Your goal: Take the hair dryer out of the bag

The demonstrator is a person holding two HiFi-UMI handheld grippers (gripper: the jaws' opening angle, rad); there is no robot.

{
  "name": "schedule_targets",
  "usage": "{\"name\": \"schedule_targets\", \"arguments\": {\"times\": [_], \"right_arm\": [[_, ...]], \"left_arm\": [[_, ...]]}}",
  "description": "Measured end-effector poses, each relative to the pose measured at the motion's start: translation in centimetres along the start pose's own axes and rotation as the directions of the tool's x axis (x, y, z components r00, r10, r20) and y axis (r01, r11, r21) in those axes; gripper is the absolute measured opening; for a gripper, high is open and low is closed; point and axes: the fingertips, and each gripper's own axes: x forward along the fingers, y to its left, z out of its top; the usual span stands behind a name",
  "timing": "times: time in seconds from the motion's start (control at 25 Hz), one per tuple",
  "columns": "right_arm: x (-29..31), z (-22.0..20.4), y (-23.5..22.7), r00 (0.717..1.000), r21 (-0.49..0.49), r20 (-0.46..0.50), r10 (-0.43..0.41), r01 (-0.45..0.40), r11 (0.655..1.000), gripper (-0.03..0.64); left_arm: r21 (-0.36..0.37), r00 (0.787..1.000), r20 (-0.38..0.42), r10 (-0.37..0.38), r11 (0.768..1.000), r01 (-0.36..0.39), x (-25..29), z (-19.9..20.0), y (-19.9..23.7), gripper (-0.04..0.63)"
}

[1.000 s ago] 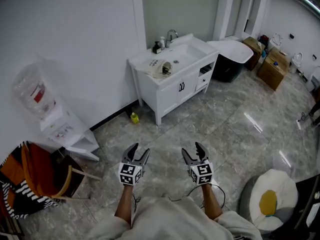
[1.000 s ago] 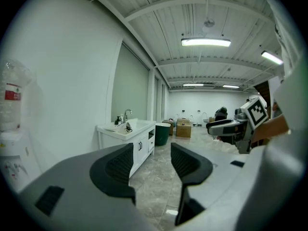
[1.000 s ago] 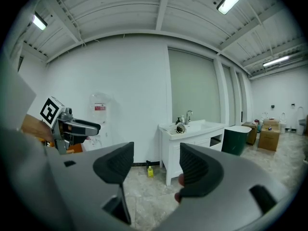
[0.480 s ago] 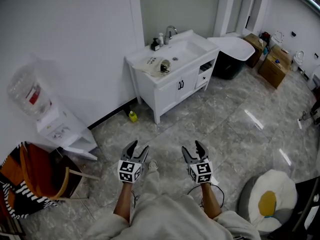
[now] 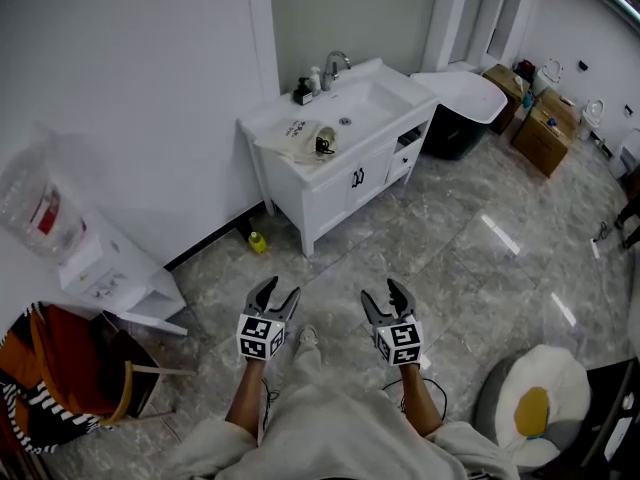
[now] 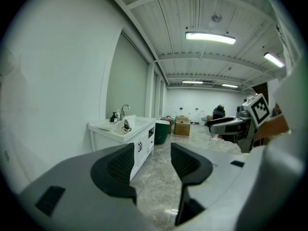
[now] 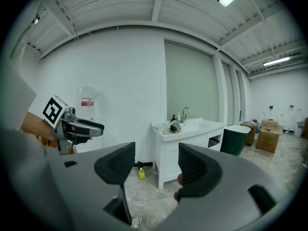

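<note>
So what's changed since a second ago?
The person has stepped toward the white sink cabinet; a shoe now shows between the grippers. The right gripper has just closed its jaws slightly, with nothing between them. The left gripper stays open and empty, both are held out in front, and the bag on the counter lies untouched.

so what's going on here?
A person holds a gripper in each hand out over the stone floor, facing a white sink cabinet. The left gripper is open and empty. The right gripper is open too; its jaws have just been closing slightly, with nothing between them. A pale bag lies on the cabinet's top, something dark at its mouth, too small to identify. Neither gripper is near it yet.
</note>
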Motion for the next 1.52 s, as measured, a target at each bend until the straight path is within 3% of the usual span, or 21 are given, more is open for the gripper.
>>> {"name": "schedule_targets", "arguments": {"times": [0.44, 0.8, 1.52], "right_arm": [[13.9, 5.5, -3.8, 1.0, -0.014, -0.015, -0.026, 0.026, 1.0, 0.258], [22.7, 8.9, -5.4, 0.999, -0.028, -0.004, -0.047, 0.046, 0.999, 0.252], [27.5, 6.7, -6.0, 0.996, 0.002, -0.064, -0.06, 0.061, 0.998, 0.236]], "left_arm": [[0.022, 0.998, 0.019, -0.058, 0.998, 0.058, 11.6, 6.5, 10.0, 0.222], [0.027, 0.996, 0.031, -0.081, 0.996, 0.08, 18.0, 9.3, 16.9, 0.222], [0.027, 0.992, -0.027, -0.12, 0.992, 0.121, 21.8, 7.6, 19.6, 0.222]]}}
